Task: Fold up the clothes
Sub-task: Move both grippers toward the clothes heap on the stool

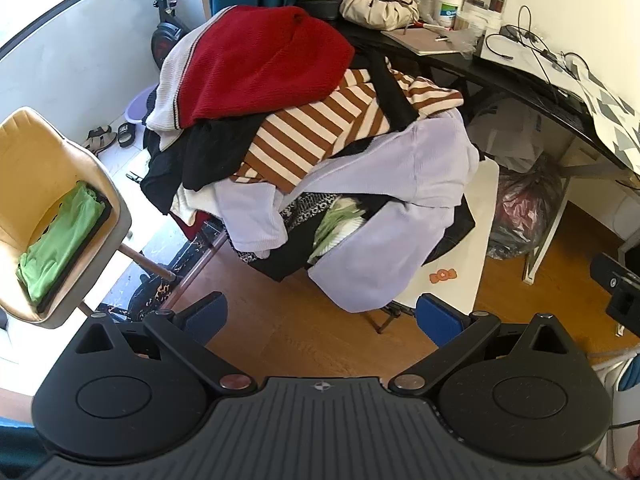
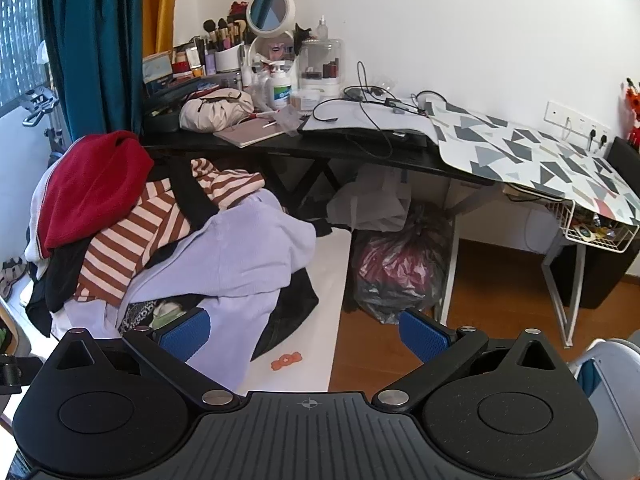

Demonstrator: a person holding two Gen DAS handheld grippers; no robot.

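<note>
Setting: a lived-in room of a home, bedroom/dressing corner. Evidence: black desk (image 2: 352, 148) against a white wall, crowded with a round mirror (image 2: 271, 10), makeup brushes (image 2: 222, 34) and bottles; beige handbag (image 2: 216, 110) on it. Teal curtain (image 2: 92, 40) by the window. Exercise bike (image 1: 164, 4) and sandals (image 1: 100, 138) near the window wall. Cream armchair (image 1: 36, 148); wood floor (image 1: 300, 332); heap of clothes (image 1: 304, 140) on a white table (image 1: 472, 240).
</note>
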